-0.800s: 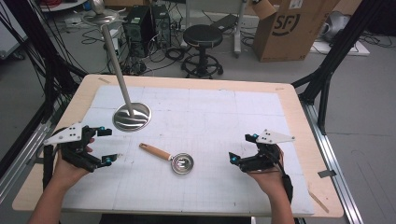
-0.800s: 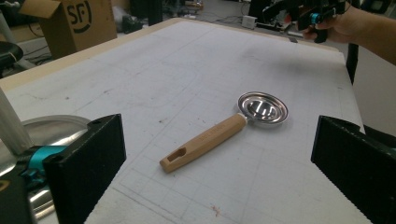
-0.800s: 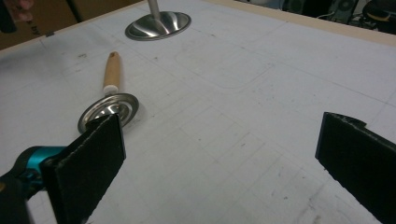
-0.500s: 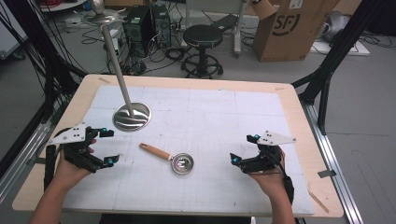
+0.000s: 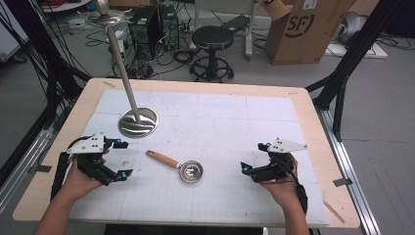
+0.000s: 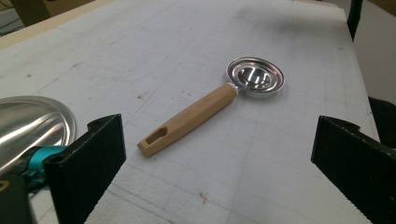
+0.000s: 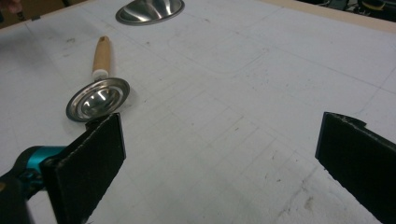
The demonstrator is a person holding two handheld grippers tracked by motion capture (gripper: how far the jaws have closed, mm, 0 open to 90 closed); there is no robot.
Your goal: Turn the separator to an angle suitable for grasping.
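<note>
Both hand-held grippers, left and right, we hold wide open, empty; measuring spoon between them on the surface.

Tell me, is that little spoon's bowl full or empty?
Empty: the spoon lies flat, its bowl showing only bare shiny metal.

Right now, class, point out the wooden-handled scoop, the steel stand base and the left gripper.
wooden-handled scoop [image 6: 187,119], left gripper view, mid handle.
steel stand base [image 5: 139,122], high view, disc surface.
left gripper [image 5: 123,159], high view, between fingertips.

Bright, even overhead light; soft shadows, slightly blurred close views, steel glinting.
</note>
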